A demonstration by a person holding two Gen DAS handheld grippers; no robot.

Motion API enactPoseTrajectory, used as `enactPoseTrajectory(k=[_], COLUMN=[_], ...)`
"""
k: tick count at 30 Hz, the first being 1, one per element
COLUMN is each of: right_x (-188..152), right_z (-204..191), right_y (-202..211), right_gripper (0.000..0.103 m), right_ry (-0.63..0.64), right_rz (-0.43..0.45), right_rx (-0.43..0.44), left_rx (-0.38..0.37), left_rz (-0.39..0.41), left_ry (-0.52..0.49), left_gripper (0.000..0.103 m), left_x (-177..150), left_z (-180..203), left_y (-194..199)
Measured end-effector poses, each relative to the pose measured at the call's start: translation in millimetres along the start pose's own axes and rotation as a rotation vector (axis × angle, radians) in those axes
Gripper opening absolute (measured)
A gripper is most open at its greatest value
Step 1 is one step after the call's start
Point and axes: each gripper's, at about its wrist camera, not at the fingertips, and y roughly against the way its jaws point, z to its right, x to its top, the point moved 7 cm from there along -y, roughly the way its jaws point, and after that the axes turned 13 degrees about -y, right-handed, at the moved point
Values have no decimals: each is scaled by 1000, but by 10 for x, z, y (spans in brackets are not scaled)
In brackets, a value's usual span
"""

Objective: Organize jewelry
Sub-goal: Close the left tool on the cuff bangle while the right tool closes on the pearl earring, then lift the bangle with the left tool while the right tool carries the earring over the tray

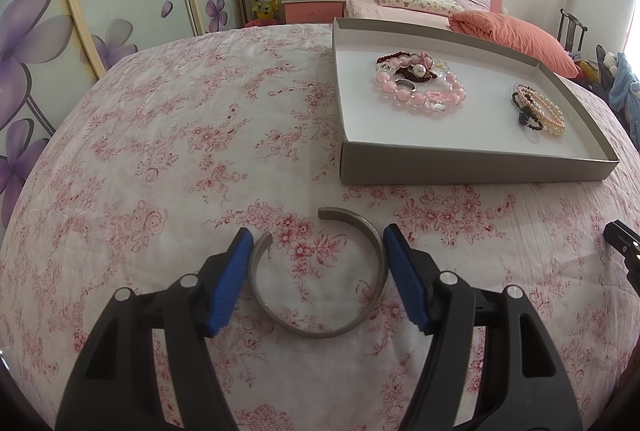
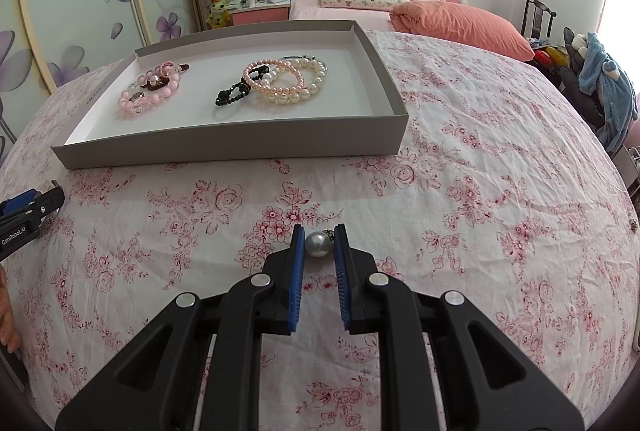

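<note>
My left gripper (image 1: 318, 263) is spread wide, jaws flanking the bangle (image 1: 320, 279) flat on the cloth, its gap facing away and left; pads look just touching the sides, not clenched. My right gripper (image 2: 319, 245) brackets the pearl (image 2: 318, 243), jaws nearly on it; I can't tell if it's gripped. The tray (image 1: 460, 163) lies ahead and right of the left gripper, and ahead and left of the right one, so I judge both carries go forward.

Left gripper (image 1: 318, 243) spread wide, right gripper (image 2: 319, 237) nearly closed.
</note>
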Motion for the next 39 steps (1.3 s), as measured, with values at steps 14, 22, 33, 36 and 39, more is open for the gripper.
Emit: enactPoseTrajectory(k=[14, 22, 33, 36, 39], right_x=[3, 189, 608, 686, 751], right_z=[-16, -109, -401, -455, -495], right_y=[3, 415, 1196, 1269, 1304], right_gripper=[16, 16, 16, 16, 16], right_ry=[-8, -15, 52, 53, 49], right_rz=[-3, 132, 474, 518, 548], right_rx=[30, 99, 167, 187, 201], left_rx=[-7, -28, 31, 64, 81], left_rz=[4, 34, 326, 420, 491], left_ry=[4, 35, 2, -21, -37], left_gripper=[65, 65, 65, 65, 65], left_x=[12, -25, 422, 556, 645], left_z=[19, -31, 67, 134, 205], left_y=[-18, 155, 987, 1216, 1389])
